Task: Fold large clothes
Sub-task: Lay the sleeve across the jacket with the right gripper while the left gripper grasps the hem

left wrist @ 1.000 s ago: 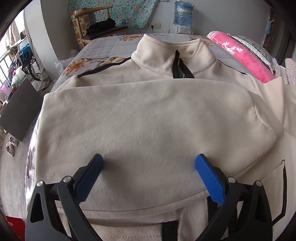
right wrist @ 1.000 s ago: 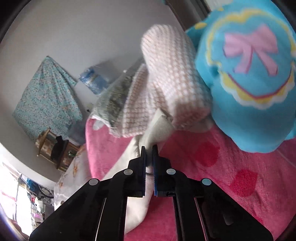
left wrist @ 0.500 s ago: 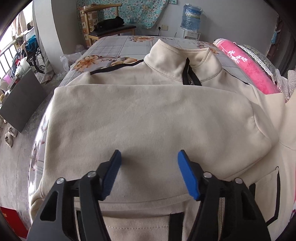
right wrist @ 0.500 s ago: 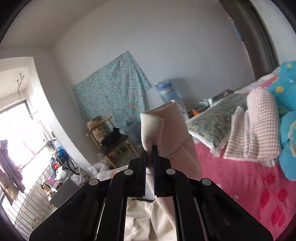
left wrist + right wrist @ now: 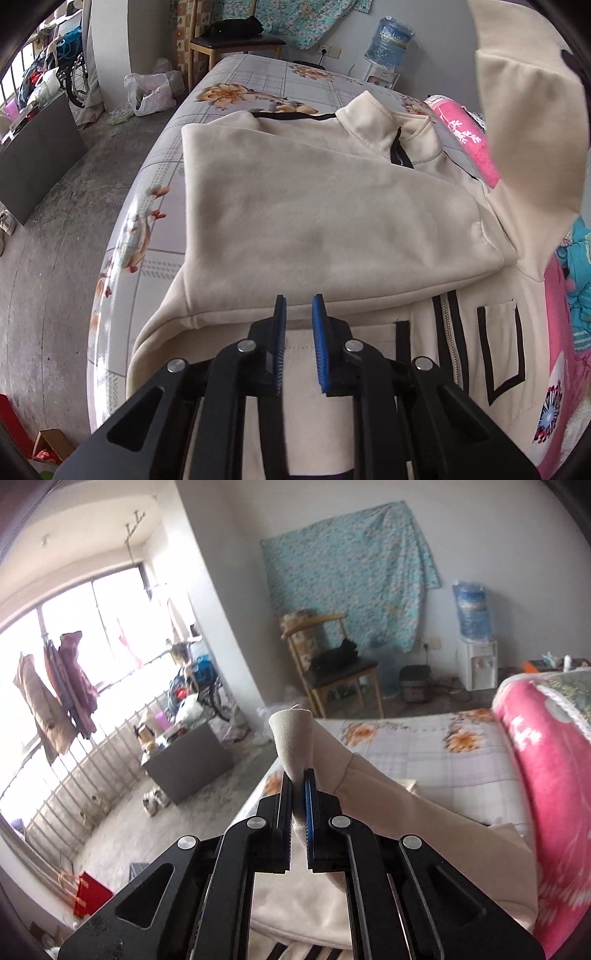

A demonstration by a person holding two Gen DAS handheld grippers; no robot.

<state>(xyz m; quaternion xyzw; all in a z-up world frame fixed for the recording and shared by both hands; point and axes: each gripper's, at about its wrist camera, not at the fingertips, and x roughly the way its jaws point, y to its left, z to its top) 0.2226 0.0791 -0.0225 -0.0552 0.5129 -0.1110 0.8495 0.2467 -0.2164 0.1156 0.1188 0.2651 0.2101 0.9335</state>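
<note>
Jacket: we see the cream jacket (image 5: 325,221) spread over the bed (image 5: 258,88), filling the middle of the left wrist frame, collar toward the top, one half folded across its front.
Left hand-held gripper: our left hand-held gripper (image 5: 298,332) sits at lower centre, just above the folded edge; its blue pads (image 5: 320,343) are closing, a narrow gap remains, and we see no cloth between them.
Right hand-held gripper: our right hand-held gripper (image 5: 298,797) is pinched on the sleeve cuff (image 5: 291,738), which sticks up past the fingertips at the centre of the right wrist frame.
Sleeve: the sleeve (image 5: 532,122) rises along the right edge of the left wrist frame, lifted clear of the bed.
Beside it: a pink blanket (image 5: 546,775) lies at right.
</note>
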